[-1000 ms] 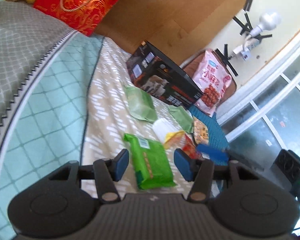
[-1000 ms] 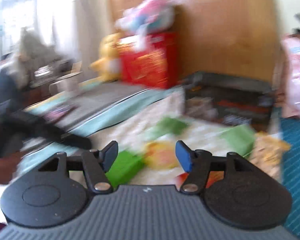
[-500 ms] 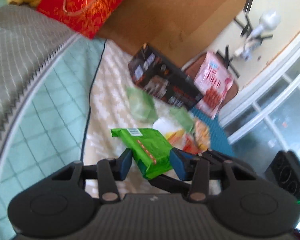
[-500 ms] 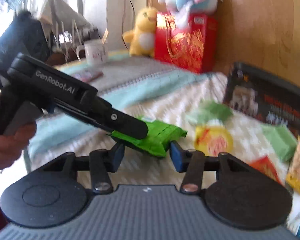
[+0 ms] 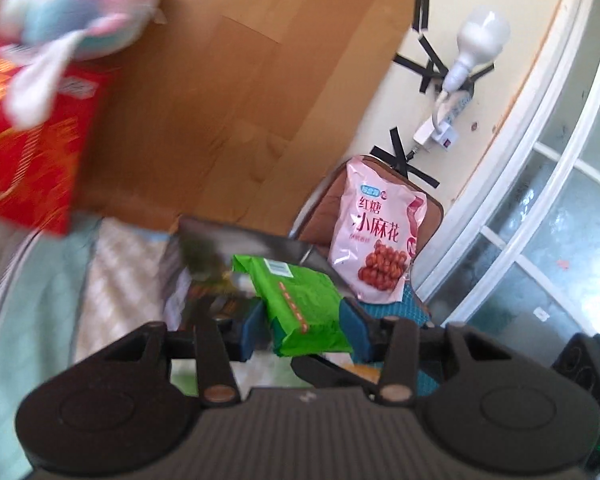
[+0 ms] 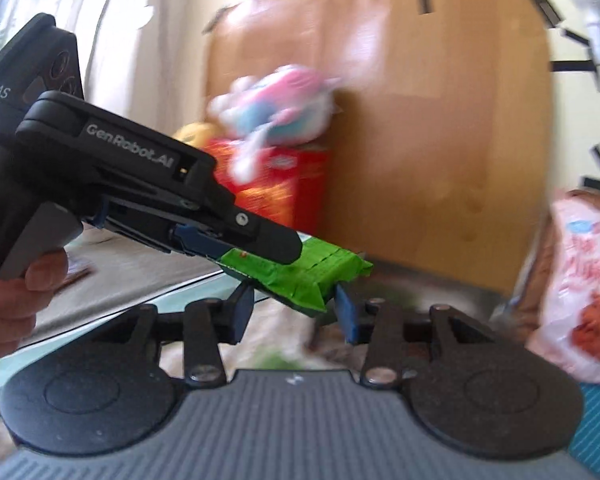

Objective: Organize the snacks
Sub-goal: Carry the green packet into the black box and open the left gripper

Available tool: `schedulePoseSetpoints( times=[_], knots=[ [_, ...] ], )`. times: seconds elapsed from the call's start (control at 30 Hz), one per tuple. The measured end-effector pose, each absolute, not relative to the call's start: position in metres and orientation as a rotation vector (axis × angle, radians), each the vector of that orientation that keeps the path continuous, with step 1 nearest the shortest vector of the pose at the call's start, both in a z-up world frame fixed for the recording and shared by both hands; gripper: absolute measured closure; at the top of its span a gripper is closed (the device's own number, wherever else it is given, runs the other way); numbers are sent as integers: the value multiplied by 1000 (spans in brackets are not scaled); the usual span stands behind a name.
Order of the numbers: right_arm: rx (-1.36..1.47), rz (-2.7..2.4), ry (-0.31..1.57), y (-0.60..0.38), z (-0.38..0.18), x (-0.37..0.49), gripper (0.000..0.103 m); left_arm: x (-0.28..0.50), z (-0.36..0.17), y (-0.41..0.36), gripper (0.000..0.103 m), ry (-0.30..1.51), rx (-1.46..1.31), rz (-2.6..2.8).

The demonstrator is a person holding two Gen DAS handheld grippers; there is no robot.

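Green snack packet (image 5: 302, 304) held in mid-air above the bed, clamped in left gripper (image 5: 303, 330); right gripper (image 6: 294, 314) level beneath it, fingers apart, bracketing its end.

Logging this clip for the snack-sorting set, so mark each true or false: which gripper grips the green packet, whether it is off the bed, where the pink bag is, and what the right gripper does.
1. The left gripper is shut on the bright green foil snack packet. True.
2. The packet lies flat on the bed. False: it is held up in the air, seen in the right wrist view.
3. The pink snack bag with red print stands upright near the wall. True.
4. The right gripper clamps the pink bag. False: its jaws are open, just below the green packet.
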State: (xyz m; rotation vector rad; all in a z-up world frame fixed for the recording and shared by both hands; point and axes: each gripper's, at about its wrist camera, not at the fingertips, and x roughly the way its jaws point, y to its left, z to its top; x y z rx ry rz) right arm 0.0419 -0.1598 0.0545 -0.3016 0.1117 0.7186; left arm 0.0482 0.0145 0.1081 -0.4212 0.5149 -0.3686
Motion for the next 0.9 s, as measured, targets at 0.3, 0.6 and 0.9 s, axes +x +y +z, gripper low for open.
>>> schedulePoseSetpoints(
  times=[0.3,0.6,0.9],
  knots=[
    [-185,653,273,-181,43,133,54,141,72,-15,56,615,-421,-276],
    [171,543,401,-295,41,139,49,92,72,-1,55,562,-480,-335],
    [253,650,655,-278,-10,146,48,73,21,-6,56,731,-552,-327]
  ],
)
